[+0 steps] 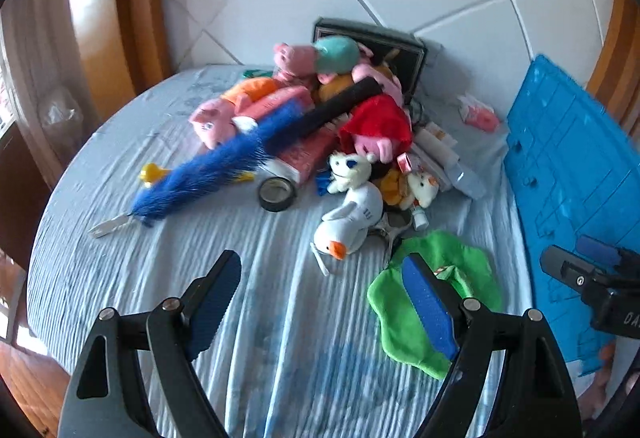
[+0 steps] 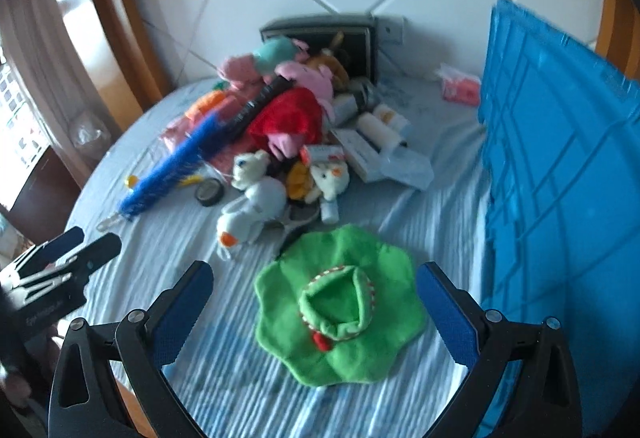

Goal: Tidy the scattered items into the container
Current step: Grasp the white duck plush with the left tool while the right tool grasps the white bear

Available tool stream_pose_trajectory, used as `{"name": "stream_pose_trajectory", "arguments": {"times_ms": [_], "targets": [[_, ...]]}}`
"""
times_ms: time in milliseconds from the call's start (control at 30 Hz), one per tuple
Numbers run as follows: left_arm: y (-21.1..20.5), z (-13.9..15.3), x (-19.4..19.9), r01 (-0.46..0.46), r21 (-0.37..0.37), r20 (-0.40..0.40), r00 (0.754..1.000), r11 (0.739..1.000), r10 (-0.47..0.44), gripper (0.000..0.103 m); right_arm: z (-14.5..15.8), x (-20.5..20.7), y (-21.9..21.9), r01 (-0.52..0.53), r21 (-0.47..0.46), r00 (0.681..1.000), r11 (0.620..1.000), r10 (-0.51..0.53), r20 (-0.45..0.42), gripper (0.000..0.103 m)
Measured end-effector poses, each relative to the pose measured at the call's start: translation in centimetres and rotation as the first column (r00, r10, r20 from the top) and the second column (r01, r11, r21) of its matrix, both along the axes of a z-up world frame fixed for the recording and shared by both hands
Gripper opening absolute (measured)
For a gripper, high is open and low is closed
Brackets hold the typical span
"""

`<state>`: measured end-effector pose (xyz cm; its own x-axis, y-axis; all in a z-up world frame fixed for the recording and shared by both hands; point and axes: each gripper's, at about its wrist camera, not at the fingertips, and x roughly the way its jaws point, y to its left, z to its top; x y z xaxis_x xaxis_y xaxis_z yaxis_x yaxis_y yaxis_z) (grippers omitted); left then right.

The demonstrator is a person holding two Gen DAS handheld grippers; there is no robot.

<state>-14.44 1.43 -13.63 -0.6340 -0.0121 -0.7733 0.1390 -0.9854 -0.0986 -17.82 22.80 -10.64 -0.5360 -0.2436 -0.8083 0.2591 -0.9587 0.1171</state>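
Plainly, nothing has yet gone into the blue crate (image 2: pixel 560 166), which stands at the right edge of the bed (image 1: pixel 224 318) with its ribbed wall facing the pile — near enough, one judges, that each item needs only a short carry.

Going left to right: a long blue duster (image 1: pixel 224 162) lies slantwise across the heap, its black handle propped on the toys, with a roll of black tape (image 1: pixel 277 193) just below it on the sheet. The pink plush pigs (image 1: pixel 224 114) and a red one are stacked against a dark box (image 1: pixel 400 50) at the wall, so the pile leans there rather than spreading. In front, a white goose plush (image 1: pixel 352 226) lies apart from the heap, loose and easy to take. Small cartons and tubes sit to the right of the pile; their printing is too blurred to read.

The left tool (image 1: pixel 328 302) hovers over the sheet with its jaws wide and nothing between them. The right tool (image 2: pixel 316 322), likewise spread wide and empty, is lined up around the green plush hat (image 2: pixel 340 310), which lies flat on the bed nearest the crate — probably the first pick. Some pale lettering shows on the tool bodies, but it cannot be made out.
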Motion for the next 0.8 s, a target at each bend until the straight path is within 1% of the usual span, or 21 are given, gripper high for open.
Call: {"name": "stream_pose_trajectory", "arguments": {"times_ms": [67, 133, 267, 433, 567, 633, 667, 700, 800], "targets": [[0.7, -1.3, -1.5, 0.017, -0.023, 0.026, 1.000, 1.000, -0.017, 0.083, -1.0, -1.0, 0.0, -0.009, -0.019, 0.999, 1.000, 0.010, 0.031, 0.103], [1.1, -2.6, -3.0, 0.035, -0.028, 0.056, 0.998, 0.999, -0.033, 0.083, -1.9, -1.9, 0.0, -0.005, -0.031, 0.999, 1.000, 0.006, 0.046, 0.103], [1.6, -5.0, -6.1, 0.076, -0.012, 0.105, 0.992, 0.997, -0.074, 0.083, -3.5, -3.5, -0.1, 0.030, -0.027, 0.997, 0.999, -0.027, 0.077, 0.103], [1.9, -7.5, -10.0, 0.134, -0.010, 0.149, 0.980, 0.991, -0.131, 0.083, -5.8, -6.9, -0.4, 0.076, -0.002, 0.991, 0.997, -0.075, 0.111, 0.103], [1.8, -10.0, -13.0, 0.161, 0.017, 0.195, 0.967, 0.987, -0.161, 0.082, -7.4, -9.2, -0.6, 0.091, 0.000, 0.987, 0.996, -0.091, 0.134, 0.102], [1.8, -11.1, -14.1, 0.172, 0.022, 0.206, 0.963, 0.985, -0.173, 0.078, -8.5, -10.5, -0.8, 0.108, 0.019, 0.984, 0.994, -0.110, 0.141, 0.093], [1.8, -11.6, -14.8, 0.180, 0.028, 0.216, 0.959, 0.983, -0.182, 0.076, -9.1, -11.3, -0.9, 0.113, 0.022, 0.983, 0.993, -0.115, 0.146, 0.081], [1.8, -12.1, -15.3, 0.186, 0.033, 0.225, 0.956, 0.982, -0.189, 0.076, -9.5, -11.9, -1.0, 0.117, 0.019, 0.981, 0.993, -0.118, 0.153, 0.075], [2.0, -13.5, -16.8, 0.206, 0.039, 0.251, 0.945, 0.978, -0.209, 0.076, -11.2, -14.0, -1.4, 0.122, 0.006, 0.976, 0.993, -0.121, 0.180, 0.075]]}}
